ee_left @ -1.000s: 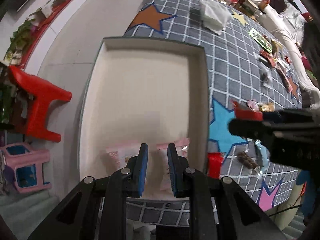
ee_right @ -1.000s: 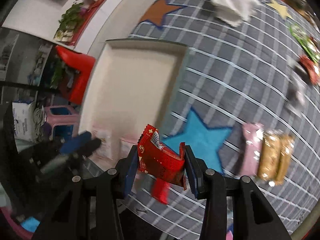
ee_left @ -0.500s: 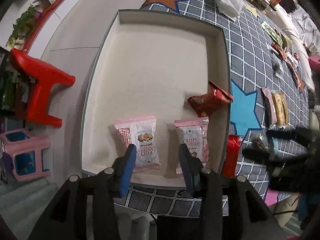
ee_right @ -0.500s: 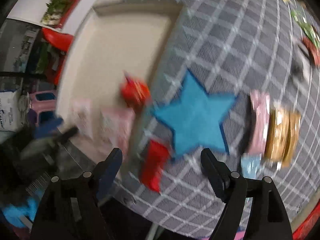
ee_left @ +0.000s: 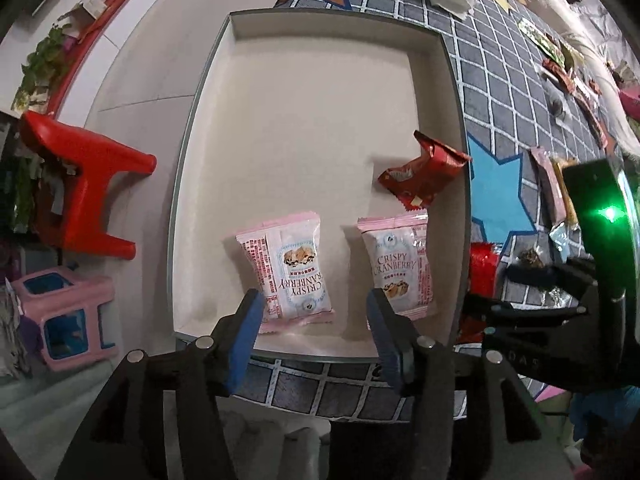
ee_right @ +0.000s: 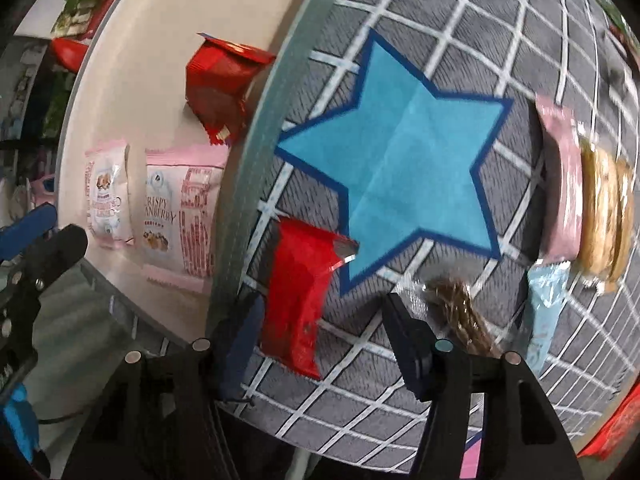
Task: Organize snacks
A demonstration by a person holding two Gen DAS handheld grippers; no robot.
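The white tray (ee_left: 200, 128) holds two pink cranberry packets (ee_left: 292, 264) (ee_left: 400, 264) side by side near its front wall. A red packet (ee_left: 420, 176) leans against its right wall. My left gripper (ee_left: 314, 316) hangs over the tray's front edge, its jaws opening, nothing between them. A second red packet (ee_right: 304, 288) lies on the star mat just outside the tray rim (ee_right: 256, 128). My right gripper (ee_right: 324, 332) points down at it, jaws closing. The packet sits between them near the left finger (ee_right: 244, 332), and the pads do not press on it.
A brown snack in clear wrap (ee_right: 460, 312), a light blue packet (ee_right: 544, 312), a pink bar (ee_right: 564, 184) and golden biscuits (ee_right: 604, 208) lie right of the blue star (ee_right: 400, 152). More snacks sit at the far end of the mat (ee_left: 560, 60). A red stool (ee_left: 84, 184) stands on the floor at the left.
The right gripper let go of the red packet, which now leans in the tray, and dropped over the second red packet on the mat. The left gripper went from shut to open.
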